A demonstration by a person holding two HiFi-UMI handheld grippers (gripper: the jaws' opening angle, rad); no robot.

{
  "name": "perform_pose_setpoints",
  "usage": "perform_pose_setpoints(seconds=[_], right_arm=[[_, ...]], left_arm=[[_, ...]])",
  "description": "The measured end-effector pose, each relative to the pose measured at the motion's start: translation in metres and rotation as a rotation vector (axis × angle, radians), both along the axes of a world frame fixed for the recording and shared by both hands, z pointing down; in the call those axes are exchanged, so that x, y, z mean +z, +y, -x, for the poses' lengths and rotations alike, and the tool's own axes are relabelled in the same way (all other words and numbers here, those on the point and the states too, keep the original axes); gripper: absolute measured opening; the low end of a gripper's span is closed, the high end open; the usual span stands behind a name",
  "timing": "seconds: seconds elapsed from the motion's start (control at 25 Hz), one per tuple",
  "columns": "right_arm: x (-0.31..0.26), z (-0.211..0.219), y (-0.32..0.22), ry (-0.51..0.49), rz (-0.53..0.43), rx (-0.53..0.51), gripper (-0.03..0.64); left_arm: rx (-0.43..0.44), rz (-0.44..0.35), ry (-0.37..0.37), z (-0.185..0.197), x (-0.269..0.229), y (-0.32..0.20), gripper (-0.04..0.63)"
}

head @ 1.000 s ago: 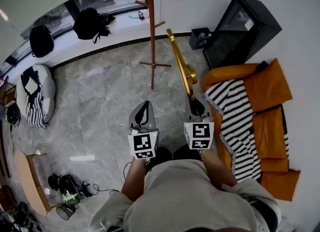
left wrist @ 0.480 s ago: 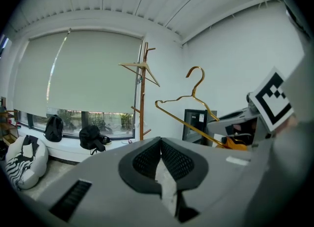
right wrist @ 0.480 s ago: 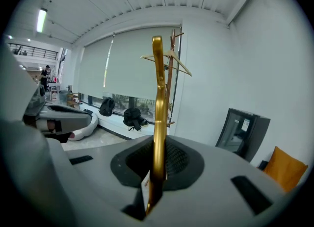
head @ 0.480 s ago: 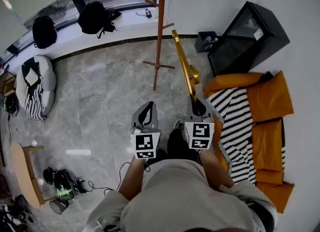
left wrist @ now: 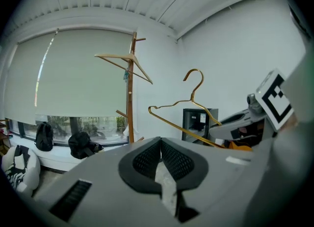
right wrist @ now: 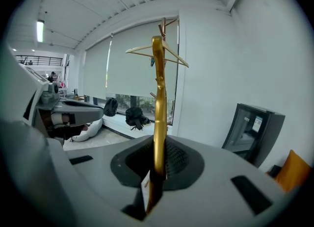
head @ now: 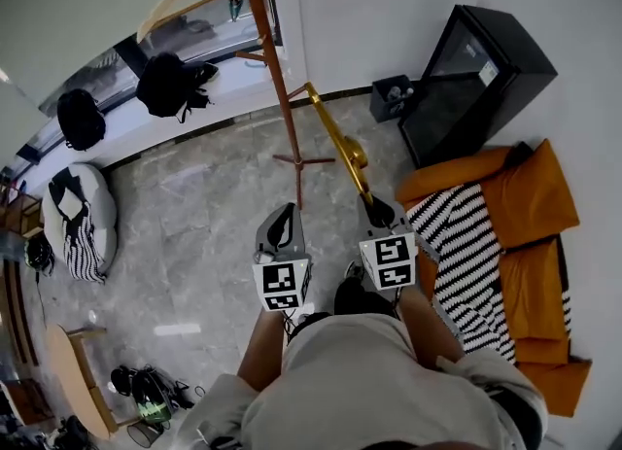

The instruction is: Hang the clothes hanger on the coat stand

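Right gripper view, gold metal hanger, edge-on

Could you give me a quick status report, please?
Right gripper shut on gold hanger. Left gripper shut, empty. Coat stand ahead, wooden hanger on it.

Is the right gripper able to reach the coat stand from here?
Probably yes: nothing stands between the right gripper, shut on the gold hanger, and the coat stand just ahead; only bare floor.
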State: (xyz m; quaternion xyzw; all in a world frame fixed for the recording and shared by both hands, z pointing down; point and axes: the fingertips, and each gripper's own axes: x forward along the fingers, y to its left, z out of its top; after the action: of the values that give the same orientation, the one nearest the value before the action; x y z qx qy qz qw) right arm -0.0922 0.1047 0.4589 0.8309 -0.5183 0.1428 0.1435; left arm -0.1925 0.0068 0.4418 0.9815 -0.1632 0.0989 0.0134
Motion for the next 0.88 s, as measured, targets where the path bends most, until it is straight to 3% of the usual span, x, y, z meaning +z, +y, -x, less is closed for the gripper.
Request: perform_pose_setpoints(seconds=[0.24, 0.44, 0.68, 0.8, 0.88], right_arm=[[0.007, -0.060, 0.001, -0.056, 0.024, -0.169, 0.021], [0.015, -0.107, 0.014, -0.112, 0.022, -0.188, 0.021], [0.031, -0.133, 0.019, -0.130, 0.052, -0.231, 0.021], [0.038, -0.138, 0.016, -0.120, 0.074, -0.269, 0.021], [0.044, -0.140, 0.013, -0.120, 0.104, -0.296, 0.021]], left_arm=[[0.004, -0.062, -0.090, -0.070, 0.001, -0.017, 0.011], [-0.019, -0.139, -0.175, -0.103, 0.002, -0.036, 0.011], [-0.005, -0.200, -0.263, -0.133, 0.018, -0.034, 0.011], [-0.012, -0.268, -0.320, -0.145, 0.030, -0.040, 0.011], [-0.016, -0.353, -0.371, -0.153, 0.034, -0.046, 0.011]])
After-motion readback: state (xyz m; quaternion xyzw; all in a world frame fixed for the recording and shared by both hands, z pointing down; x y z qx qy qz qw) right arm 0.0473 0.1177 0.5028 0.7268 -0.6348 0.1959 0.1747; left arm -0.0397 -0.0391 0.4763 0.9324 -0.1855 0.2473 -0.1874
